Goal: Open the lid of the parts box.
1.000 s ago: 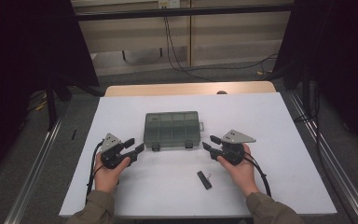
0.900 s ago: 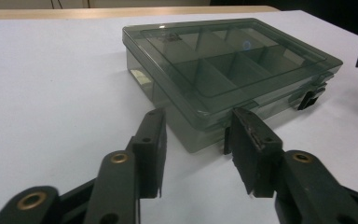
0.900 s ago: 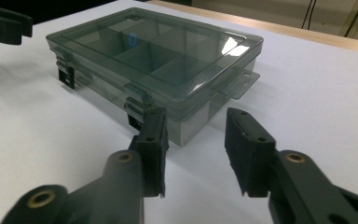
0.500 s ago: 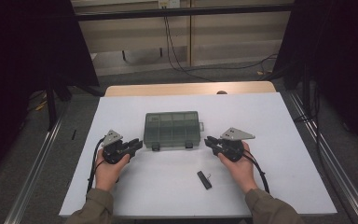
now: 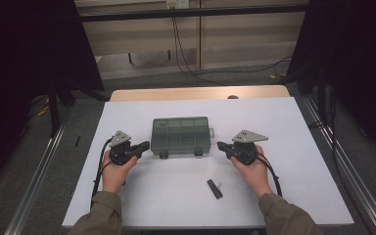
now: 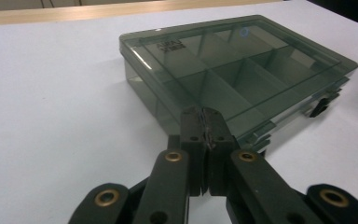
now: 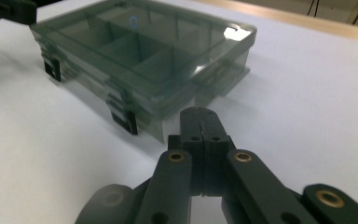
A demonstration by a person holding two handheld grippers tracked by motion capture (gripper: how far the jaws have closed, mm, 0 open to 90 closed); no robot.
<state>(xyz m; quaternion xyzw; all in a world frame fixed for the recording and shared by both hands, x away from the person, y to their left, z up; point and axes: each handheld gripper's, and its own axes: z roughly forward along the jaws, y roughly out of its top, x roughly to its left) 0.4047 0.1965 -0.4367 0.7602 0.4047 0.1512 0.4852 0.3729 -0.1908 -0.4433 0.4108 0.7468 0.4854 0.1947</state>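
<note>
Probably light, stiff and slick, that organiser box (image 5: 180, 136): with your left gripper (image 5: 143, 146) and right gripper (image 5: 222, 146) both just closed on nothing, work its front latches (image 5: 162, 154).

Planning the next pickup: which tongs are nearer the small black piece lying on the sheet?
Right. The right tongs are just up-right of the small black piece; the left tongs are farther, up-left.

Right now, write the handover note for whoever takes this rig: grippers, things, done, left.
Left gripper: jaws have just closed, shut on nothing, beside the box's left end.
Right gripper: likewise shut and empty, beside its right end.
Translucent grey plastic compartment box: mid-table on the white sheet, lid down, both front latches apparently closed.
Small black stick-shaped object: lying near the front, untouched.
Done: nothing visible. Left: probably opening the box.
</note>
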